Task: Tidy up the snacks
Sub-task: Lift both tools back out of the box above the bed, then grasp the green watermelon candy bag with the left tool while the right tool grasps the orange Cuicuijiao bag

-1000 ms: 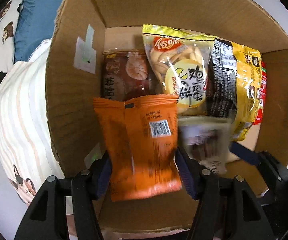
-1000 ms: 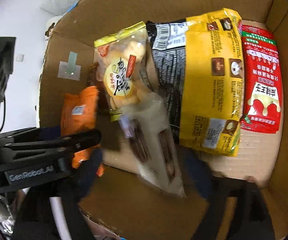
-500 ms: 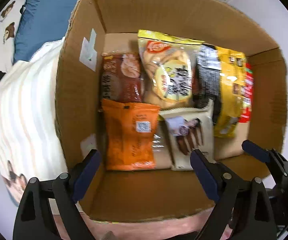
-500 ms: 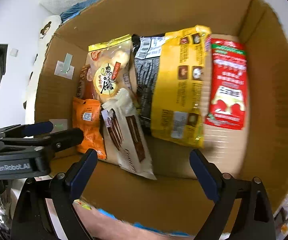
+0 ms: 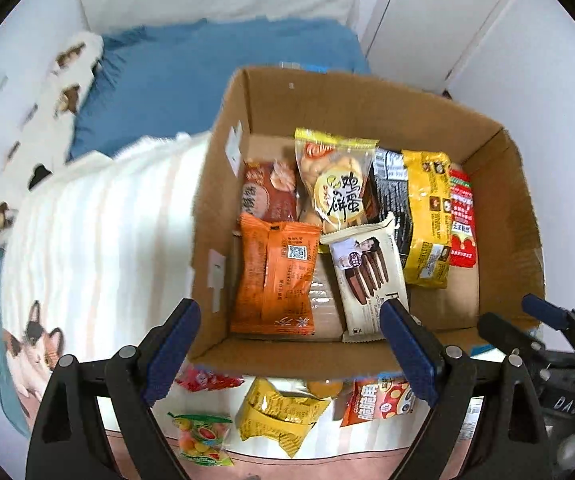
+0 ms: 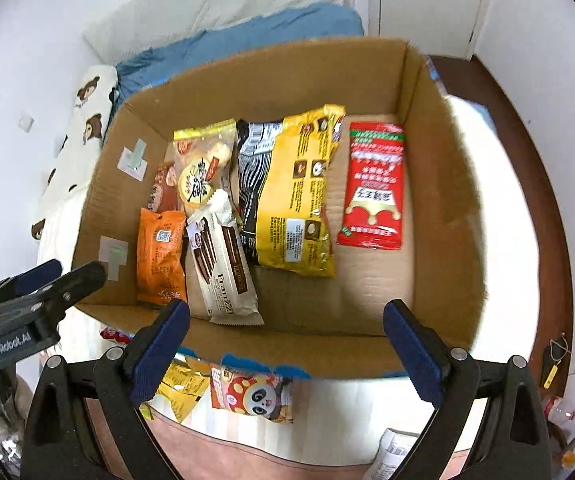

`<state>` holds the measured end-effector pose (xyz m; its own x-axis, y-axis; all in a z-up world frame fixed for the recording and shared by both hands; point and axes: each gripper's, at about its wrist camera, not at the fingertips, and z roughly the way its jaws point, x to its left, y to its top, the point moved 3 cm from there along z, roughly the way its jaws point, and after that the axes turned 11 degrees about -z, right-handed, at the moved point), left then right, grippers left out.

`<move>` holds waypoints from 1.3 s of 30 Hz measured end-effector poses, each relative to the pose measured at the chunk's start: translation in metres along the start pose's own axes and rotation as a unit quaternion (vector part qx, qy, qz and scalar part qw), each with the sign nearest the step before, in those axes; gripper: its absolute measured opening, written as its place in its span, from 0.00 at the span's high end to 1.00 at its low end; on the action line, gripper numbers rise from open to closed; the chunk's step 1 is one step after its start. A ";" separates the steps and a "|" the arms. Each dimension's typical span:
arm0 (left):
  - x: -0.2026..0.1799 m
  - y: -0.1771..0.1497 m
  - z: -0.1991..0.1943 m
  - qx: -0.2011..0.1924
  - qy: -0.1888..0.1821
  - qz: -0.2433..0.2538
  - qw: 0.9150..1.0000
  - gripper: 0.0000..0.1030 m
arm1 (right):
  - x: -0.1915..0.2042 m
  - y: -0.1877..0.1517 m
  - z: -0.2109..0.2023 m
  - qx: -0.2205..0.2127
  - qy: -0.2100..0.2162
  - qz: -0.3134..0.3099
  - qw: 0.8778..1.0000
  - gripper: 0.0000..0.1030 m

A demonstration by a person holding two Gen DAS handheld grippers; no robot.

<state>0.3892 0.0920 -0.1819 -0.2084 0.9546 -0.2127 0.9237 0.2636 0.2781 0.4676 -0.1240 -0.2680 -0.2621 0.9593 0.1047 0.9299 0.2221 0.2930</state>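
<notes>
Orange packet (image 5: 275, 276) and cream wafer packet (image 5: 367, 268) now released in cardboard box (image 5: 367, 356); left tongs (image 5: 289, 350) wide, empty; right tongs (image 6: 285, 346) still opening, empty, both lifted clear. Loose snacks (image 5: 283, 412) on bed remain.

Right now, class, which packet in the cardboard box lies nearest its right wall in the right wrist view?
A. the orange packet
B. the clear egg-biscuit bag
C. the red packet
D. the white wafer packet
C: the red packet lies alone by the cardboard box right wall, beyond the yellow packet.
</notes>
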 end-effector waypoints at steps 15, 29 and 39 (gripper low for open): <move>-0.012 -0.040 -0.090 -0.136 0.002 0.029 0.990 0.11 | 0.029 -0.032 -0.083 -0.093 -0.032 -0.019 0.995 0.04; 0.045 -0.101 -0.083 -0.112 0.003 -0.052 0.992 0.11 | 0.036 -0.093 -0.074 -0.069 0.020 0.017 0.997 0.04; 0.134 -0.162 0.014 0.009 0.071 -0.156 0.985 0.11 | 0.030 -0.094 0.052 -0.004 0.088 0.064 0.994 0.25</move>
<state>0.2165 0.1758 -0.2686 -0.5245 0.8377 -0.1524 0.8131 0.5459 0.2022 0.3858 -0.1069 -0.3413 -0.1834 0.9340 0.3066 0.9569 0.0982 0.2734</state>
